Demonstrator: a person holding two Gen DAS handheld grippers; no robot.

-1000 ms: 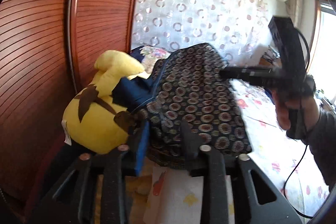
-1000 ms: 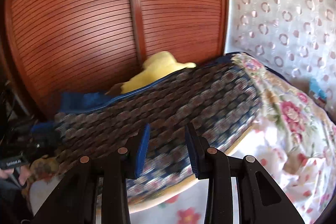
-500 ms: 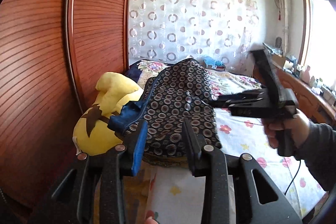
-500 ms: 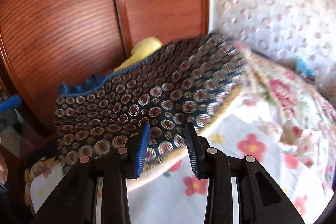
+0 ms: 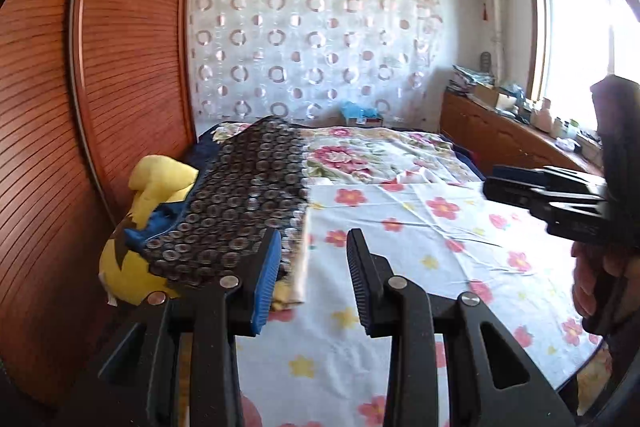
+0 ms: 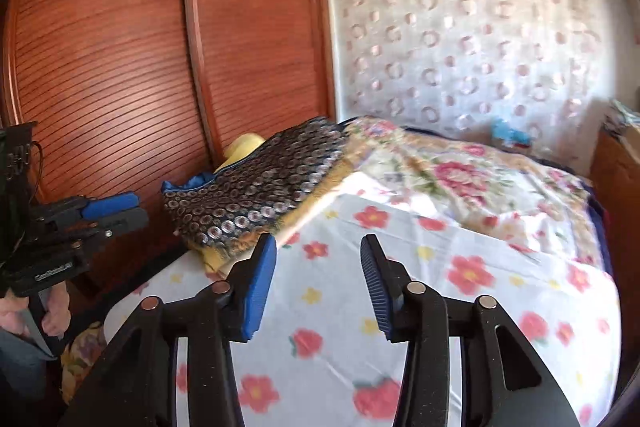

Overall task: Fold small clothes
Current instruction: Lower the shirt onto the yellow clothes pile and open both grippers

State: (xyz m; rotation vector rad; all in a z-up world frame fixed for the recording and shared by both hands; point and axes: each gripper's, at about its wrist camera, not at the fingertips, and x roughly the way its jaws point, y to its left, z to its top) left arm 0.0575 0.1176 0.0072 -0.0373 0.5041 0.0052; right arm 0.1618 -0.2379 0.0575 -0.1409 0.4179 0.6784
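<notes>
Your left claw is sitting part-open, empty. Your right claw is opening, nothing between its pads. Dark navy circle-print folded garment is lying on the floral-sheeted bed beside the yellow plush toy. No legible writing.

We see bright daylight from the window, which is blown out to white glare. The right wrist view is smeared by motion blur, mostly on the curtain. Both fisheye pictures bend and darken at the edges.
</notes>
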